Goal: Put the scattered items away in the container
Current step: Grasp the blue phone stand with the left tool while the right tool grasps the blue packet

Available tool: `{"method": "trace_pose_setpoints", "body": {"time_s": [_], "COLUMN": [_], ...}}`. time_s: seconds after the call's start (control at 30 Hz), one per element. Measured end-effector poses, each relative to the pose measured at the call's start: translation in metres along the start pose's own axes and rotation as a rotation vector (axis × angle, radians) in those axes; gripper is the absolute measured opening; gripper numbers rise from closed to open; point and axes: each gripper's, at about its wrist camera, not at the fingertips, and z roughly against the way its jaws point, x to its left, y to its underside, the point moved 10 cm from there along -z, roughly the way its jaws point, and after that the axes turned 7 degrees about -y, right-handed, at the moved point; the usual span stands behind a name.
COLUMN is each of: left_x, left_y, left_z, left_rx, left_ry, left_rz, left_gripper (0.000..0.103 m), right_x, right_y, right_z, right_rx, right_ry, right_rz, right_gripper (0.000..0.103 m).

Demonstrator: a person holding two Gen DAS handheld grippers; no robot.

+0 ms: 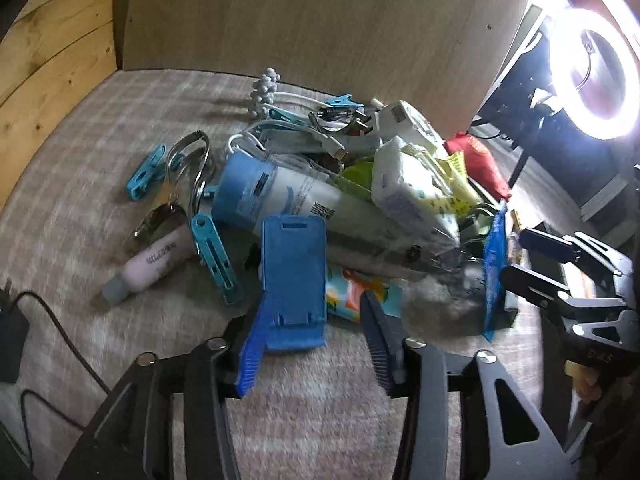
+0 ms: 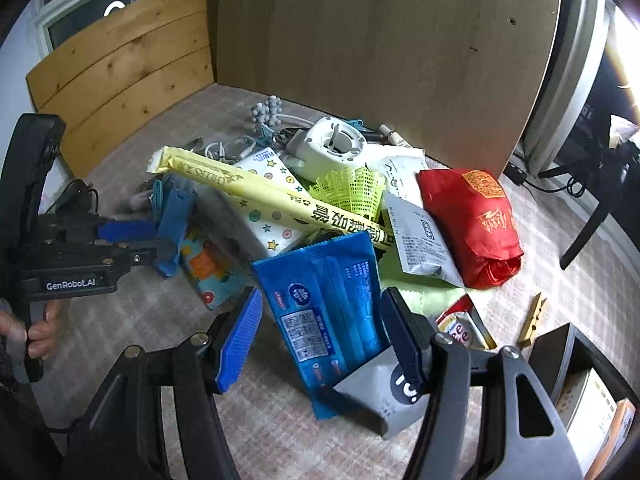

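— So where did the left gripper (image 1: 308,336) stand?
— Its jaws were spread, holding nothing, with a blue phone stand (image 1: 293,276) sitting between them, against the left finger. That looked like its pick; the next move called for closing squarely on the stand's flat sides.
— And the right gripper (image 2: 320,344)?
— Open too, straddling the blue wipes packet (image 2: 328,312), which lay on the heap and over a grey pouch (image 2: 384,392).
— The container?
— I couldn't make one out for certain, so no item seemed stowed yet.
— What was in the way?
— The pile itself: a white tube (image 1: 320,204) just behind the stand, teal clothes pegs (image 1: 214,256) beside it, a red bag (image 2: 476,224), a yellow shuttlecock (image 2: 352,192) and a wooden peg (image 2: 530,320) lying apart.
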Motion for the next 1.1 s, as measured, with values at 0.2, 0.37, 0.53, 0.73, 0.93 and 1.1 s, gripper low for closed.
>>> {"method": "trace_pose_setpoints", "body": {"time_s": [0.2, 0.37, 0.53, 0.73, 0.93, 1.1], "left_x": [0.002, -0.006, -0.001, 0.000, -0.001, 0.005], "left_y": [-0.002, -0.001, -0.002, 0.000, 0.010, 0.012], "left_z": [-0.015, -0.024, -0.021, -0.013, -0.002, 0.007], "left_rx": [0.030, 0.041, 0.031, 0.012, -0.002, -0.015], "left_ry": [-0.045, -0.061, -0.054, -0.050, -0.011, 0.011], "left_rz": [-0.005, -0.028, -0.009, -0.009, 0.013, 0.045], "left_gripper": [0.052, 0.054, 0.046, 0.034, 0.033, 0.033], "right_x": [-0.007, -0.006, -0.004, -0.001, 0.009, 0.013], "right_y": [-0.004, 0.001, 0.009, 0.011, 0.019, 0.021], "right_z": [-0.009, -0.022, -0.028, -0.017, -0.003, 0.012], "right_rx": [0.012, 0.038, 0.062, 0.029, 0.015, -0.029], "right_ry": [0.001, -0.017, -0.044, -0.099, -0.173, -0.211], "right_rz": [0.015, 0.026, 0.014, -0.064, -0.124, -0.193], "right_gripper": [0.062, 0.062, 0.050, 0.023, 0.005, 0.005]}}
